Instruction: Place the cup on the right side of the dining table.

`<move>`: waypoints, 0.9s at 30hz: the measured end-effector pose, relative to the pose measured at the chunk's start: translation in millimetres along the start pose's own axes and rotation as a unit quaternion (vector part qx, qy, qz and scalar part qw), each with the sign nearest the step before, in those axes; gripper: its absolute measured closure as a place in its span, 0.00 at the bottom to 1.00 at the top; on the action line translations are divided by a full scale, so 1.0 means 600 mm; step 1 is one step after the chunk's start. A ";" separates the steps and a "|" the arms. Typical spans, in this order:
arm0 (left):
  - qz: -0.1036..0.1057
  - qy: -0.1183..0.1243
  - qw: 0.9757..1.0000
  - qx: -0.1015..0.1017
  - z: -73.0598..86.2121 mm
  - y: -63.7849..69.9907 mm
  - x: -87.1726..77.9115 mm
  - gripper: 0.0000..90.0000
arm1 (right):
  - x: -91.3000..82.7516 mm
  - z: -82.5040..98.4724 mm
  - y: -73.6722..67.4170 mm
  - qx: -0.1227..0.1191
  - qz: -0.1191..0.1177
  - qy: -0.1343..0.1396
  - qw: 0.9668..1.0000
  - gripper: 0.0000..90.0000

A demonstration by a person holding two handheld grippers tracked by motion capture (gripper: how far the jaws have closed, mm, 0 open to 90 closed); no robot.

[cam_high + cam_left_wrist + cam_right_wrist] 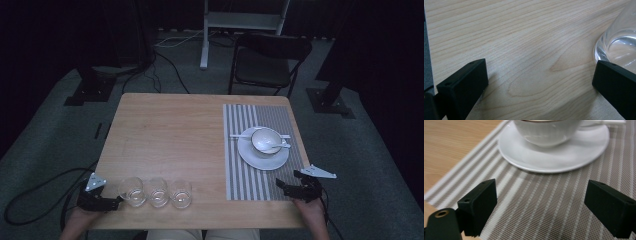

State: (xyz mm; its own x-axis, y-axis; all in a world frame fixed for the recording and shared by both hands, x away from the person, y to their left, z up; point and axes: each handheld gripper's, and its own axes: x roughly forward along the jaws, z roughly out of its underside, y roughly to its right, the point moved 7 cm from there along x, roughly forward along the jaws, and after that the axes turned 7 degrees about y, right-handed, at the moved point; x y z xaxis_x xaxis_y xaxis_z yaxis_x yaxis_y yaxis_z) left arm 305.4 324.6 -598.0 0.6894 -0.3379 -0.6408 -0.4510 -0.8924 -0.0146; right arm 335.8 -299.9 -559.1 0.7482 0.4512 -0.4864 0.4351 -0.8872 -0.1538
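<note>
Wooden table (170,135) sits in a dim room, a folding chair (267,62) beyond its far edge; nearest the person, three empty glasses (158,192) stand in a row along the near edge, touching or nearly so; the left gripper (116,201) rests just beside the leftmost glass (132,191), jaws spread wide and holding nothing, and in the left gripper view that glass (619,42) sits just past one jaw, not between them; the right gripper (291,182) lies on the near end of the striped placemat (245,180), jaws likewise apart and empty, pointed toward the plate (263,155); farther off, a bowl (265,139) with a spoon (280,146) rests on that plate; by my reckoning nothing is gripped yet, so the work looks barely begun.
</note>
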 end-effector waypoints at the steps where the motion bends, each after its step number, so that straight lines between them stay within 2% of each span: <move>1: 0.000 0.000 1.000 0.000 0.000 0.000 0.000 0.01 | 0.000 -0.003 -0.001 -0.002 0.002 0.003 1.000 0.12; 16: 0.000 0.000 1.000 0.000 0.000 0.000 0.000 0.01 | -0.011 -0.044 -0.024 -0.023 -0.010 0.029 0.999 0.12; 19: 0.000 0.000 1.000 0.000 0.000 0.000 0.000 0.01 | -0.010 -0.062 -0.039 -0.031 -0.028 0.035 0.999 0.12; 27: 0.000 0.000 1.000 0.000 0.000 0.000 0.000 0.01 | -0.012 -0.092 -0.070 -0.053 -0.053 0.047 0.996 0.12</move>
State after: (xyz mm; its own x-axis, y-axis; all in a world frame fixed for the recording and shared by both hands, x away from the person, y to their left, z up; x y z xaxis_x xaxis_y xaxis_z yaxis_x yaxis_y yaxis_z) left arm 305.4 324.6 -598.0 0.6895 -0.3378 -0.6407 -0.4504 -0.8927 -0.0141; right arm 340.0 -260.7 -501.7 0.7370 0.5530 -0.3886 0.5605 -0.8214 -0.1058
